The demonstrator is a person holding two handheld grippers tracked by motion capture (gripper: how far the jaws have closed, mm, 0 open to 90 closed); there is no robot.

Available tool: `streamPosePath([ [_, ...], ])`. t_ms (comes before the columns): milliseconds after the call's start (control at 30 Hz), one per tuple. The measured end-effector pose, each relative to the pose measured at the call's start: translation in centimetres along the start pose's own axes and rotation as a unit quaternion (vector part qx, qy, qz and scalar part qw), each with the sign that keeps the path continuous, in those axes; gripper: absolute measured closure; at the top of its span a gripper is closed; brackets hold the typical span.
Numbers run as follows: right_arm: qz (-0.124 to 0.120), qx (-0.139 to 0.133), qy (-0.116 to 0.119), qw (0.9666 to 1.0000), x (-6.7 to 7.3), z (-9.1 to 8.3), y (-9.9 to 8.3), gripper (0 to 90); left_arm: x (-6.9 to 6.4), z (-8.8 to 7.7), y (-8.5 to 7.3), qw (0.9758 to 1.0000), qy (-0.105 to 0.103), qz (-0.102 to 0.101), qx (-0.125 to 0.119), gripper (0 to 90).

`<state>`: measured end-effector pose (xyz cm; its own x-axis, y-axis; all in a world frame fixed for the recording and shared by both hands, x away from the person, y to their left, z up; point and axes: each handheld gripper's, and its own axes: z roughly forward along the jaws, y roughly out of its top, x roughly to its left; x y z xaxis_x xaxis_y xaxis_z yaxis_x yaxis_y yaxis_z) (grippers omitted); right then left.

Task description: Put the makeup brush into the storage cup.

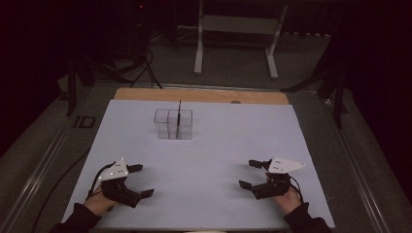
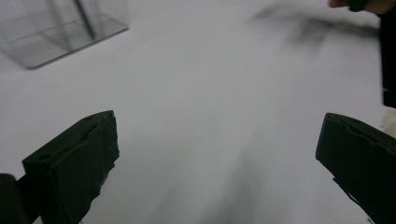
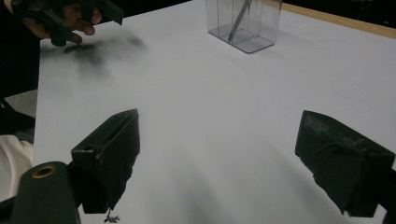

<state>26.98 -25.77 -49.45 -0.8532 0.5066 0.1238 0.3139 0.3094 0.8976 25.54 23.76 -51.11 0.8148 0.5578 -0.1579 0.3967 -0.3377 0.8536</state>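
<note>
A clear plastic box [image 1: 173, 124] with inner dividers stands on the white sheet [image 1: 204, 160] toward the far middle, and a thin dark pen [image 1: 179, 116] stands upright in it. The box also appears in the left gripper view [image 2: 56, 32] and the right gripper view [image 3: 245, 23]. My left gripper [image 1: 141, 180] rests near the front left of the sheet, open, nothing between its jaws [image 2: 217, 154]. My right gripper [image 1: 248, 174] rests near the front right, also open and empty [image 3: 217, 154]. Both point inward, toward each other.
The white sheet covers a wooden table whose far edge [image 1: 201, 94] shows bare. Behind the table stands a metal frame [image 1: 235, 39] on a grey floor. A cable [image 1: 53, 189] trails off to the left.
</note>
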Motion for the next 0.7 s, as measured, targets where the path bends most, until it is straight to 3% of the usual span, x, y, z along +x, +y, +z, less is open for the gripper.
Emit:
streamPosePath([
  [167, -0.003, 0.004, 0.001, 1.0, 0.1, 0.1, -0.1, 14.0, 0.4, -0.6, -0.7, 0.9994, 0.014, -0.028, -0.015, 0.6],
  [367, -0.002, 0.008, 0.003, 1.0, 0.1, 0.2, -0.3, 14.0, 0.1, -0.9, -0.8, 0.9992, 0.029, -0.026, -0.011, 0.6],
  [700, 0.001, 0.019, 0.007, 0.9998, 0.2, 0.1, -1.1, 14.1, 0.1, -1.3, -0.8, 0.9993, 0.025, -0.021, -0.021, 0.6],
])
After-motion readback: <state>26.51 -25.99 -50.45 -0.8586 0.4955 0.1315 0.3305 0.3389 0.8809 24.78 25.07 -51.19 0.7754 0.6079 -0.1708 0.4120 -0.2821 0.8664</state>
